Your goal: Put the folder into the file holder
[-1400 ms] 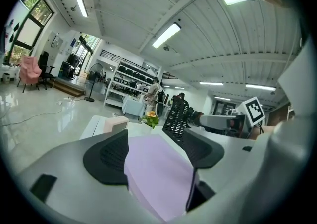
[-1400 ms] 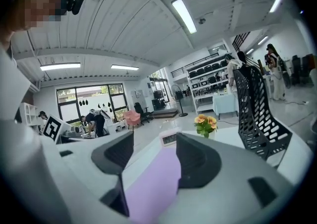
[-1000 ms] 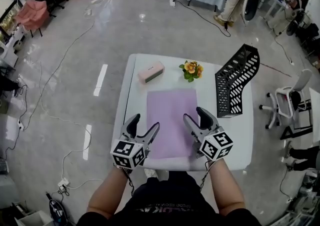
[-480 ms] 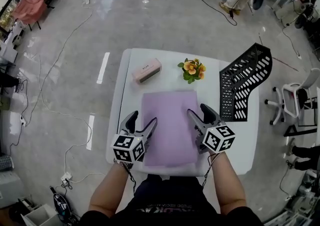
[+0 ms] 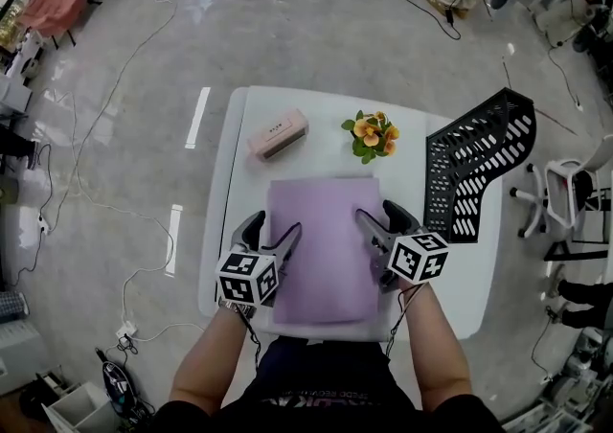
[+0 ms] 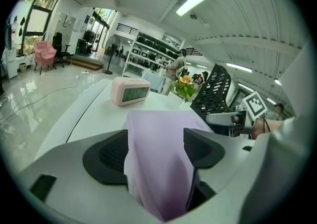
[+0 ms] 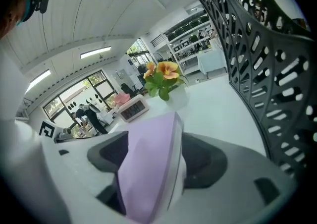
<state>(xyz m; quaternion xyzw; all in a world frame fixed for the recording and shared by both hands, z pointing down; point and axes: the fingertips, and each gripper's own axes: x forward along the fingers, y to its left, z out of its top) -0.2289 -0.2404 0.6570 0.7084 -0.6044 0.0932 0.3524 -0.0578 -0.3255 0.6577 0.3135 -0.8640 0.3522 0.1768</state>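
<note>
Lilac flat plastic folder lies mid white table, a gripper over each long edge.
Left gripper at folder's 9 o'clock, right gripper at 3 o'clock. Both jaws released, clamping nothing. Right jaws have just been opening, with folder edge showing between them. Probably flanked both sides because a thin sheet lying flush is awkward to lift. Folder plain, smooth, closed. Black curved perforated file holder stands at folder's 2 o'clock.
</note>
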